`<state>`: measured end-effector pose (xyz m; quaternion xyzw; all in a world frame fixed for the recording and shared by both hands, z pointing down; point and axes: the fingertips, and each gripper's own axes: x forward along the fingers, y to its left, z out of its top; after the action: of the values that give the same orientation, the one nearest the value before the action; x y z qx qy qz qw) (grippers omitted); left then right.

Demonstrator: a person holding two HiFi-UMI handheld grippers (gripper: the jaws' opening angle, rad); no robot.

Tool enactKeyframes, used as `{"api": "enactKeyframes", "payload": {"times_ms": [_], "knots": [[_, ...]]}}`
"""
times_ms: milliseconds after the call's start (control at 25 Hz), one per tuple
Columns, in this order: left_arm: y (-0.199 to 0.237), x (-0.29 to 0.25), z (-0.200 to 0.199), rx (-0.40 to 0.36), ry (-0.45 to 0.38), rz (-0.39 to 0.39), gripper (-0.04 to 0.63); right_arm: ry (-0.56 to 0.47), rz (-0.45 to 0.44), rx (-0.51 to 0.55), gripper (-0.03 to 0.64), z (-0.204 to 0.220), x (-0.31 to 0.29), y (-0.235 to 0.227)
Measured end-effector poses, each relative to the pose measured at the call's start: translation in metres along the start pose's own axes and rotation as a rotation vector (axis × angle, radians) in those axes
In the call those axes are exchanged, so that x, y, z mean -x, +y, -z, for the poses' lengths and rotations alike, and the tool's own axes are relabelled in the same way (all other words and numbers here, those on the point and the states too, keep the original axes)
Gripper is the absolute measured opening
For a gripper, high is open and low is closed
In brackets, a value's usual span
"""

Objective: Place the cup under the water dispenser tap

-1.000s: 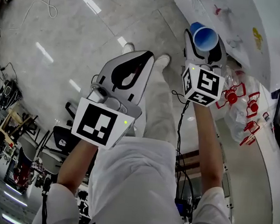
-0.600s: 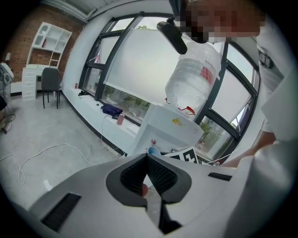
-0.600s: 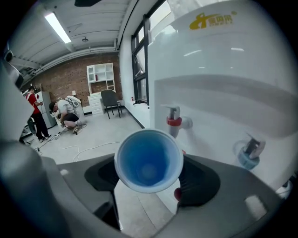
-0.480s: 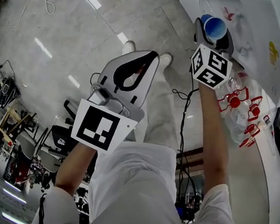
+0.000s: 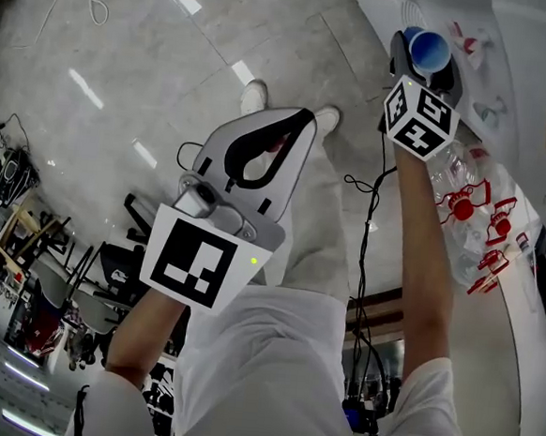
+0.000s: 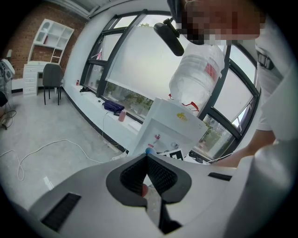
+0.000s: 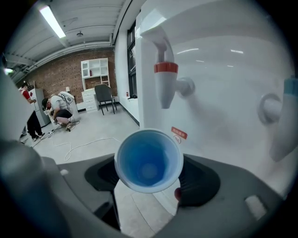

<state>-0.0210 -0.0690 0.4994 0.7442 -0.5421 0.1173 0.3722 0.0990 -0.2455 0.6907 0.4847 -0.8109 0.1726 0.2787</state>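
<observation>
- One round blue cup (image 7: 149, 160), smooth plastic, clamped in the right gripper (image 7: 150, 181).
- One glossy white dispenser (image 7: 223, 60) carries one red tap (image 7: 166, 83) and one blue tap (image 7: 285, 121).
- Left gripper (image 6: 147, 162) pinched closed, empty.

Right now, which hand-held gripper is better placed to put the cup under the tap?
The right hand-held gripper: it holds the cup close to the dispenser's red tap. The left hand-held gripper is shut, empty, farther back.
</observation>
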Motion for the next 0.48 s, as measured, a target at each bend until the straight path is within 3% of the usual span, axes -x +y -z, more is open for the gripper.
{"api": "enactKeyframes", "payload": {"times_ms": [480], "knots": [[0.01,-0.009,0.013,0.032,0.018,-0.013,0.008,0.009,0.062,-0.014,0.368,0.012,-0.036,-0.017]]}}
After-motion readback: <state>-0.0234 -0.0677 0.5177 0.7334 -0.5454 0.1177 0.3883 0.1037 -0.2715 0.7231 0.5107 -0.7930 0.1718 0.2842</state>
